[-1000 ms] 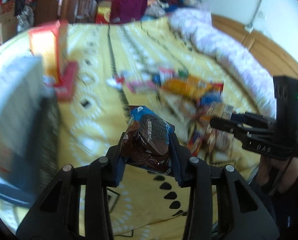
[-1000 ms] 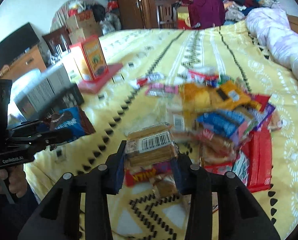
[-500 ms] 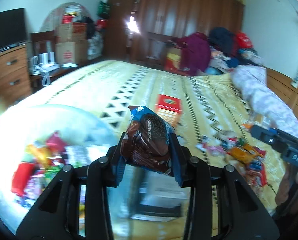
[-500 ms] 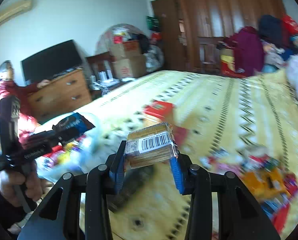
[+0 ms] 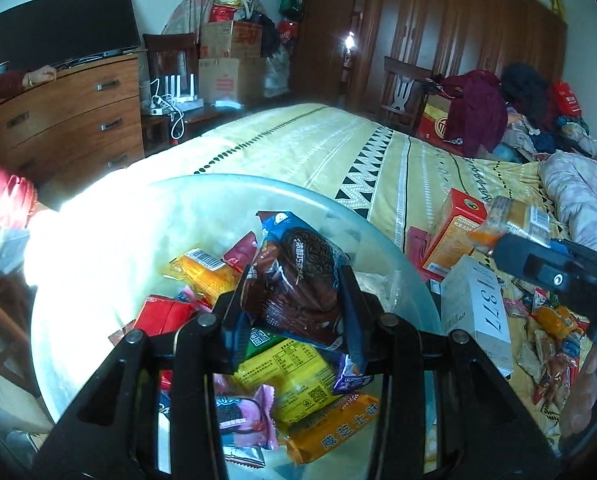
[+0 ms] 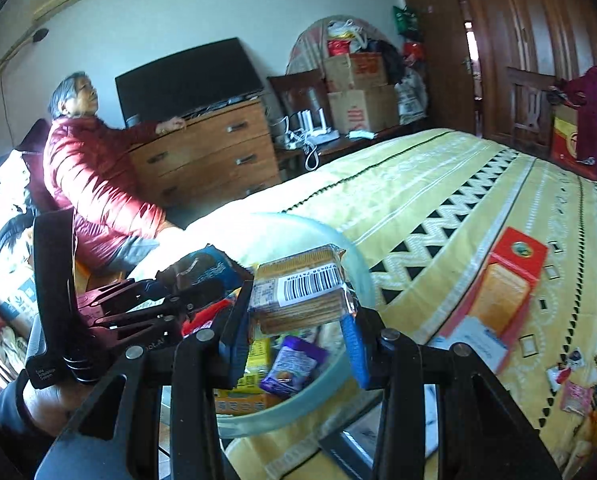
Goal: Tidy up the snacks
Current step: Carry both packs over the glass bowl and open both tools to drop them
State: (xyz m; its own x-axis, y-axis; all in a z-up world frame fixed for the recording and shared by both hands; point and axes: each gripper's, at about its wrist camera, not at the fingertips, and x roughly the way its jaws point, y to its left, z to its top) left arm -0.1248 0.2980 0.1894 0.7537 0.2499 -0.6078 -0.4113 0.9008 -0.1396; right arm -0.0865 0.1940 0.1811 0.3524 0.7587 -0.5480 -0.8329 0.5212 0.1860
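Observation:
My left gripper [image 5: 294, 312] is shut on a brown and blue chocolate cookie packet [image 5: 302, 276] and hangs over a pale translucent bowl [image 5: 202, 204] that holds several wrapped snacks. My right gripper [image 6: 296, 316] is shut on a clear-wrapped stack of crackers [image 6: 302, 288] with a barcode label, just above the same bowl's rim [image 6: 358, 264]. In the right wrist view the left gripper [image 6: 202, 280] stands at the left with its cookie packet [image 6: 206, 266]. The left wrist view shows the right gripper [image 5: 494, 240] at the far right with the crackers [image 5: 514, 216].
The bowl sits at the corner of a yellow patterned bed [image 6: 458, 184]. An orange-red box [image 6: 502, 292] stands beside it, with a white box [image 5: 478, 312] close by. Loose snacks [image 5: 550, 340] lie further right. A person in a red jacket [image 6: 86, 176] leans on a wooden dresser [image 6: 206, 152].
Both grippers swung left and up from the snack pile on the bed to above the bowl, each keeping its packet. The views turned towards the dresser side of the room.

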